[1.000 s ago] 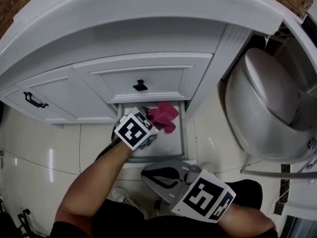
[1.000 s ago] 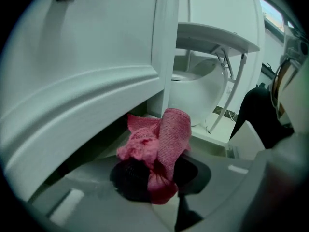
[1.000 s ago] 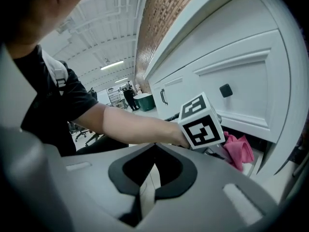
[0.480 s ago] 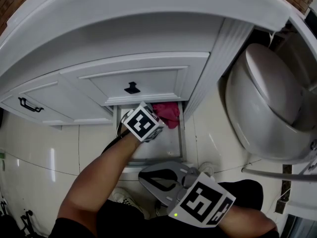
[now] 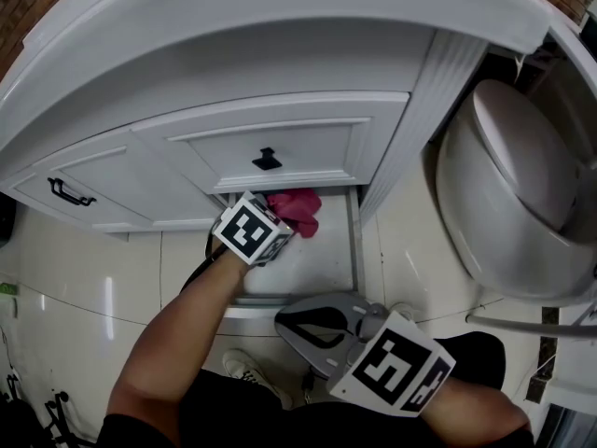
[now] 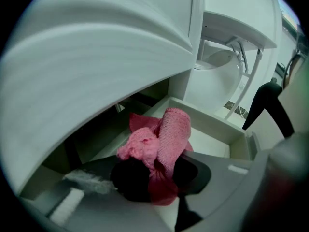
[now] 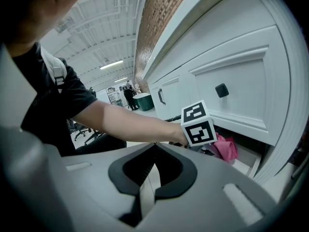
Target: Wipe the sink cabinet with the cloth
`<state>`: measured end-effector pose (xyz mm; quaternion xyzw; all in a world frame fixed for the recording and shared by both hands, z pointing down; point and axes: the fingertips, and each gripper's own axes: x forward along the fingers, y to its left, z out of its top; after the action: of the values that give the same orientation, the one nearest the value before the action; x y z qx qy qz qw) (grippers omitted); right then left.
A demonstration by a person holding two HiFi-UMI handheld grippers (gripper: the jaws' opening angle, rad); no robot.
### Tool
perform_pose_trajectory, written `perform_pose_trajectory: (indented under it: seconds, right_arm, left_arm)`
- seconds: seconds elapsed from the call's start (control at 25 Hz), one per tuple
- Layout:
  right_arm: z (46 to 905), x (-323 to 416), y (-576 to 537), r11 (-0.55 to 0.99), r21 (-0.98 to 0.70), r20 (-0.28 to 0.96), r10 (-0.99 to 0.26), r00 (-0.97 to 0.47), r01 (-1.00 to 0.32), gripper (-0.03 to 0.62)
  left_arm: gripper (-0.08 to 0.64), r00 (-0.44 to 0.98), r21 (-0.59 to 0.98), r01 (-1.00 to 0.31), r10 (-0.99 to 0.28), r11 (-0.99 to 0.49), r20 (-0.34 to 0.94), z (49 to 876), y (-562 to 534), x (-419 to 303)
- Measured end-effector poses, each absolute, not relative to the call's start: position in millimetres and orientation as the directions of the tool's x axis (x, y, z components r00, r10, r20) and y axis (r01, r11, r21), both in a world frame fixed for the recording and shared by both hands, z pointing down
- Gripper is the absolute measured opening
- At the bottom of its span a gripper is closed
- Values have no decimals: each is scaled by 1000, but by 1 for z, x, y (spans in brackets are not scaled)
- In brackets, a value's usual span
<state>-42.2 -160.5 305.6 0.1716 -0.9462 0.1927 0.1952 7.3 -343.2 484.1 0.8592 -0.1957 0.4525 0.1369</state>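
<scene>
Lower end of cloth (image 6: 164, 134) hidden behind left gripper (image 6: 155, 175) jaws pinching it, at back edge of drawer (image 5: 312, 261). Right gripper (image 7: 152, 153) jaws pressed together, empty.

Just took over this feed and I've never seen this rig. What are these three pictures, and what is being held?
There is no robot here: a person holds a two-jaw gripper in each hand. The head view looks down from a camera on the person's head. The other two views come from cameras riding on the grippers. The left gripper is shut on a pink cloth, at the open bottom drawer of the white cabinet. The right gripper is shut and empty, away from the cabinet.
</scene>
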Motion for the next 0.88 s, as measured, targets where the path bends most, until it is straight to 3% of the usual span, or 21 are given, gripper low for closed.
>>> perform_pose_trajectory:
  seconds: [0.4,0.88]
  right_arm:
    - [311,-47,-162,865,-294,449,-250,-858,-406,6]
    - [312,-43,-161,860,-288,452,-266,-851,-422,6]
  left_arm:
    - [94,414,-35,-519,-287,-854,864,475,-345,-56]
    - [94,437,-19,-538,-298,-843,849,465,-340,-66]
